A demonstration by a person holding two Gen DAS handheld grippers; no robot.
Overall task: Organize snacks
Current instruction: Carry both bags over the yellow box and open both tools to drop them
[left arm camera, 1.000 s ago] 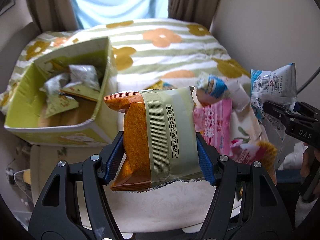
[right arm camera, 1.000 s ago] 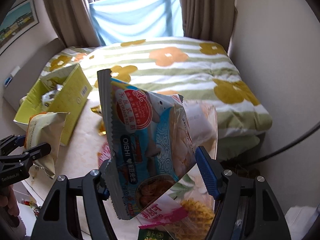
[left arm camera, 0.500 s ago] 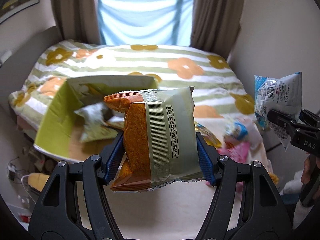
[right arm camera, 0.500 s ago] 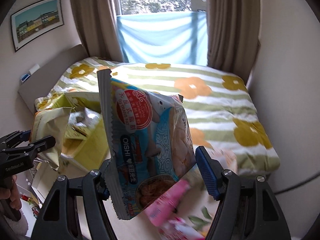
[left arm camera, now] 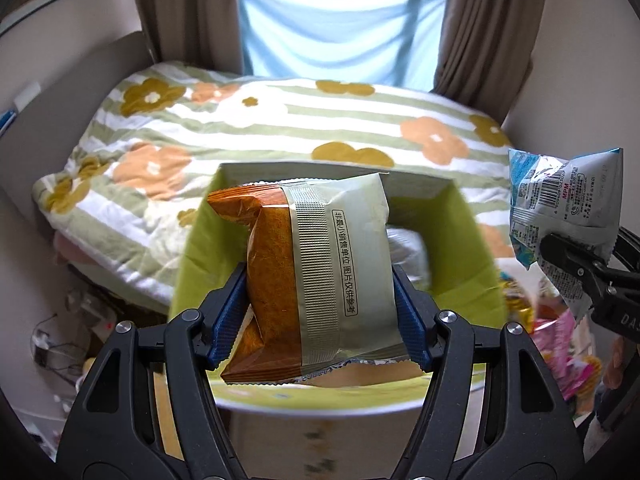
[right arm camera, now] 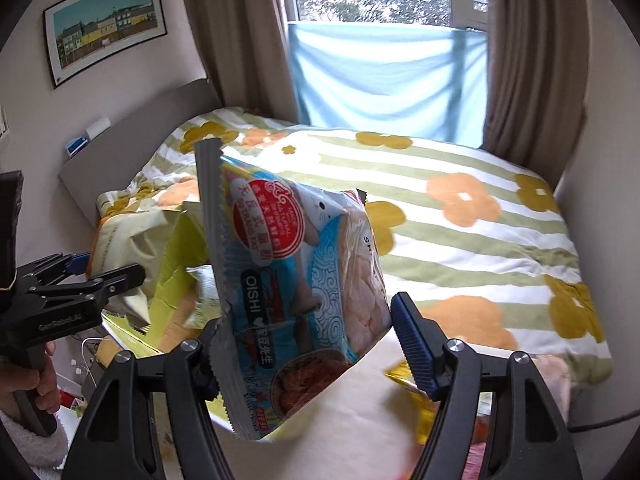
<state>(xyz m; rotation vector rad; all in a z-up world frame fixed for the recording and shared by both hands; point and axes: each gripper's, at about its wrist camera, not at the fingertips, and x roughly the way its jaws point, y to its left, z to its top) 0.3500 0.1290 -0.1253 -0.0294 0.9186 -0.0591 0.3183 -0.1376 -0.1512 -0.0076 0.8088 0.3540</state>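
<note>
The left gripper [left arm camera: 320,316] is tilted downward and its blue ribbed pads press on both sides of a puffy orange and pale green foil snack packet [left arm camera: 316,280], so the packet is gripped firmly. The packet has a wide crimped seam down the middle and a line of printed characters beside it. It hangs over the open yellow-green cardboard box [left arm camera: 200,248], which has smooth flat walls and some silvery packets inside, blurred.

The right gripper [right arm camera: 308,336] also points downward. It holds a shiny blue and white plastic snack bag with a red round label [right arm camera: 296,264] and a grey saw-tooth edge. The bag stands tilted between the jaws; the left pad is hidden behind it and the right pad seems a little apart from the bag, so I cannot tell exactly how it is clamped, but the bag is carried in the air. In the left view this bag shows its white back with a barcode. A hand [right arm camera: 32,384] in a fluffy white sleeve holds the handle of the left gripper.

Behind is a bed with a soft striped quilt with orange and mustard flowers [left arm camera: 280,120].
</note>
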